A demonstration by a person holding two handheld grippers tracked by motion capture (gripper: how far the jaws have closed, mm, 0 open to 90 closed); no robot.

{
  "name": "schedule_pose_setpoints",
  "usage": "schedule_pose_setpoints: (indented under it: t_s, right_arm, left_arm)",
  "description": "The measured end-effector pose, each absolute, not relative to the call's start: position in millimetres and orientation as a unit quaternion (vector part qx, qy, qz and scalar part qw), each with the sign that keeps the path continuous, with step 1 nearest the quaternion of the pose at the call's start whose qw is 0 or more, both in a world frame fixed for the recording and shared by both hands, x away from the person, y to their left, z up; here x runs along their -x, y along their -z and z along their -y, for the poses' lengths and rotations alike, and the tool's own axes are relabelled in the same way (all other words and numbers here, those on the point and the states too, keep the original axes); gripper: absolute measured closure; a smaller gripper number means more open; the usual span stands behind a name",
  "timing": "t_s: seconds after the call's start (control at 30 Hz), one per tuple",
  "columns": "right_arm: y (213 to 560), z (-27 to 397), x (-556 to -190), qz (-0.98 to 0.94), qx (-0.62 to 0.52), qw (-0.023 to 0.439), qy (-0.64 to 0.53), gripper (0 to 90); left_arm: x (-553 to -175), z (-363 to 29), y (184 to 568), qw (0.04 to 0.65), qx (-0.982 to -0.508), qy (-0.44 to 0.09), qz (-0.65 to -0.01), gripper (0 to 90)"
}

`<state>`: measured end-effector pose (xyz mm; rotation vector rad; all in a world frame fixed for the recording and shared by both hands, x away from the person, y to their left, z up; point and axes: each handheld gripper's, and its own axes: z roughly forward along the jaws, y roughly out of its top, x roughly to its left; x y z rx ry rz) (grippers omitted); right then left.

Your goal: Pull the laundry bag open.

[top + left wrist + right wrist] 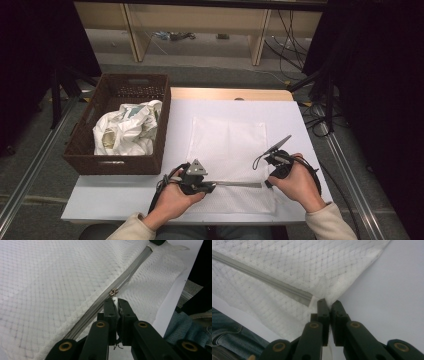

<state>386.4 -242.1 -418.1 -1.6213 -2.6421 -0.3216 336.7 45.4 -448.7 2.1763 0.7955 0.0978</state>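
A white mesh fabric cover (227, 145) lies flat on the white table (295, 117), with a grey zipper (235, 184) running along its near edge. My left gripper (212, 186) sits at the zipper's left part. In the left gripper view the left gripper (116, 302) is shut on the white pull tab (115, 300) hanging from the metal slider (113, 292). My right gripper (267, 183) is at the zipper's right end. In the right gripper view the right gripper (329, 303) is shut on the cover's edge (322, 293), just beside the zipper's end (308, 297).
A brown wicker basket (82, 147) stands at the table's left with a bundled white cloth (127, 130) inside. A wooden strip (230, 93) borders the far edge. The person's jeans (227, 337) show beyond the near table edge. Cables trail on the floor at right.
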Motion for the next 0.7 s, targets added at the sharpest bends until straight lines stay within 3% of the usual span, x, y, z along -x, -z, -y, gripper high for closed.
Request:
schedule_pose_setpoints:
  t_s: [0.43,0.7]
  right_arm:
    - [417.9,244.4,-388.4,0.851,0.516,0.025,0.091,87.2]
    - [421.4,247.0,-389.7,0.854,0.509,0.005,0.108,87.3]
  left_arm:
    - [-334.5,-55.0,450.4,0.396,-0.856,-0.04,-0.331,86.0]
    - [-334.7,-64.4,453.5,0.392,-0.855,-0.043,-0.335,86.0]
